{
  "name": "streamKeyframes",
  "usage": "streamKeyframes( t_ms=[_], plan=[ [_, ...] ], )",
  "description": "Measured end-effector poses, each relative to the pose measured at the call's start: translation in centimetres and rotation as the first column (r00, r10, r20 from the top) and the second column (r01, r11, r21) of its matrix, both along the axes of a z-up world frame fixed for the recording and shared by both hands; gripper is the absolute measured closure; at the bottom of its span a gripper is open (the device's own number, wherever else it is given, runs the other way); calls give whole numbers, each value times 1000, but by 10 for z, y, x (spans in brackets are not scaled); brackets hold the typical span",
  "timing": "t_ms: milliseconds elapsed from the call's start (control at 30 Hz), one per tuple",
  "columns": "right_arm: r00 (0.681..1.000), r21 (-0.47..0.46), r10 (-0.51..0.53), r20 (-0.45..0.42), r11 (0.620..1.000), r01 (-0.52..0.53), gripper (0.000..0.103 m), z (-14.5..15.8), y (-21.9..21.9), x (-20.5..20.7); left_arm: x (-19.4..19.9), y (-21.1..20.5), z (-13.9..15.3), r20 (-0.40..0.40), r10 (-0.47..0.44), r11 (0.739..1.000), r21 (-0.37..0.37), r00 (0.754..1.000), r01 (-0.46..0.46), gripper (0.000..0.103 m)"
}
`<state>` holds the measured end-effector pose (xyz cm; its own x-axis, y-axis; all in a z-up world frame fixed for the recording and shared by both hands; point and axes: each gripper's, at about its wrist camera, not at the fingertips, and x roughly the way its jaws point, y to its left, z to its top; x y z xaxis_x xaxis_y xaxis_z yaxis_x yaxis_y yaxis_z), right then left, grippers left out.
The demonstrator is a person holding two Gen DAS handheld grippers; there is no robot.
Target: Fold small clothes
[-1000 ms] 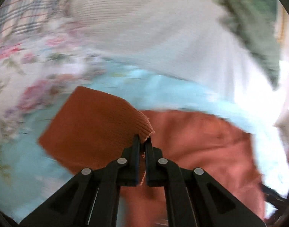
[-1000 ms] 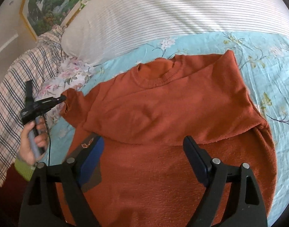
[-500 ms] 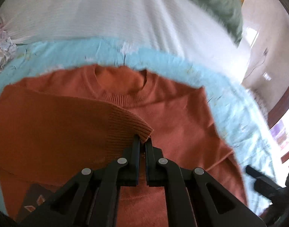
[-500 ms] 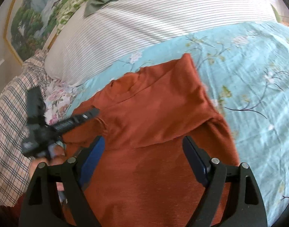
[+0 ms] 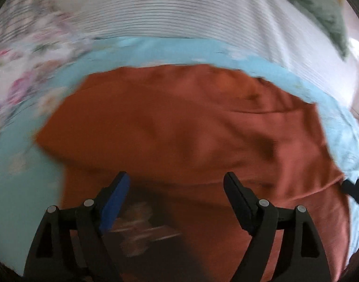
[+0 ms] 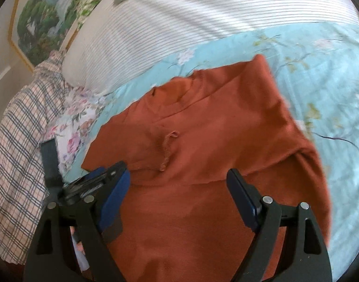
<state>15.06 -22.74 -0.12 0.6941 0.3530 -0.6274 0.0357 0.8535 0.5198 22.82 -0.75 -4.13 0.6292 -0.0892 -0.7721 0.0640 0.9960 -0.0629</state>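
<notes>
2 grippers gape wide, empty: left gripper (image 5: pixel 175 185) jaws just opened, cuff (image 6: pixel 166 149) dropped on orange sweater (image 6: pixel 203 164), flat on blue floral sheet (image 6: pixel 320 70); right gripper (image 6: pixel 177 184) hovers near.

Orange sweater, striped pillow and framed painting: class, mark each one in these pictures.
orange sweater (image 6: pixel 203 211): right wrist view, on the lower body panel.
striped pillow (image 6: pixel 191 23): right wrist view, on its middle.
framed painting (image 6: pixel 45 23): right wrist view, on the green trees inside the frame.
</notes>
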Motion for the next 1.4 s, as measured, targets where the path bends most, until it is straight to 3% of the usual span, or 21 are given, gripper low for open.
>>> streamKeyframes(
  t_ms=[167, 200, 267, 333, 433, 533, 700, 833, 1000, 1067, 1100, 1200, 1333, 1400],
  plan=[
    [998, 29, 50, -30, 998, -49, 19, -14, 19, 40, 4, 81, -13, -34, 158, 987, 25, 987, -157, 21],
    [998, 33, 56, -39, 998, -55, 22, -18, 23, 50, 9, 101, -18, -51, 203, 979, 22, 978, -202, 21],
    [995, 33, 75, -58, 997, -73, 38, -27, 32, 67, 17, 129, -24, -69, 263, 965, 1, 962, -264, 21],
    [991, 13, 77, -106, 997, -76, 41, -40, 41, 86, 24, 148, -30, -93, 280, 957, -56, 956, -286, 20],
    [983, 46, 70, -167, 997, -63, 64, -64, 49, 111, 33, 157, -27, -83, 281, 954, -87, 956, -288, 19],
    [985, 52, 95, -145, 995, -88, 98, -64, 60, 120, 40, 159, -27, -77, 288, 952, -84, 955, -294, 19],
    [993, 49, 119, -14, 992, -118, 98, -19, 54, 107, 43, 155, -30, -65, 285, 955, -70, 956, -289, 20],
    [998, 31, 7, 70, 999, -9, 99, 10, 9, 83, 43, 147, -30, -55, 266, 962, -52, 962, -269, 20],
    [991, 19, -132, -22, 991, 133, 99, -17, -51, 69, 42, 137, -30, -34, 254, 967, -16, 967, -254, 23],
    [988, 22, -139, -60, 990, 140, 99, -31, -55, 67, 39, 142, -28, -29, 289, 956, -32, 957, -290, 23],
    [989, 22, -135, -65, 990, 137, 99, -33, -54, 68, 37, 150, -28, -32, 312, 947, -75, 950, -313, 23],
    [993, 24, -114, -43, 993, 115, 99, -26, -45, 65, 35, 159, -30, -47, 320, 936, -137, 946, -323, 23],
    [991, 16, -111, 79, 994, 110, 99, 9, -41, 50, 36, 156, -30, -45, 307, 943, -120, 951, -310, 23],
    [990, -28, -129, 62, 991, 131, 99, 10, -42, 49, 36, 156, -30, -43, 309, 942, -125, 950, -312, 23]
  ],
)
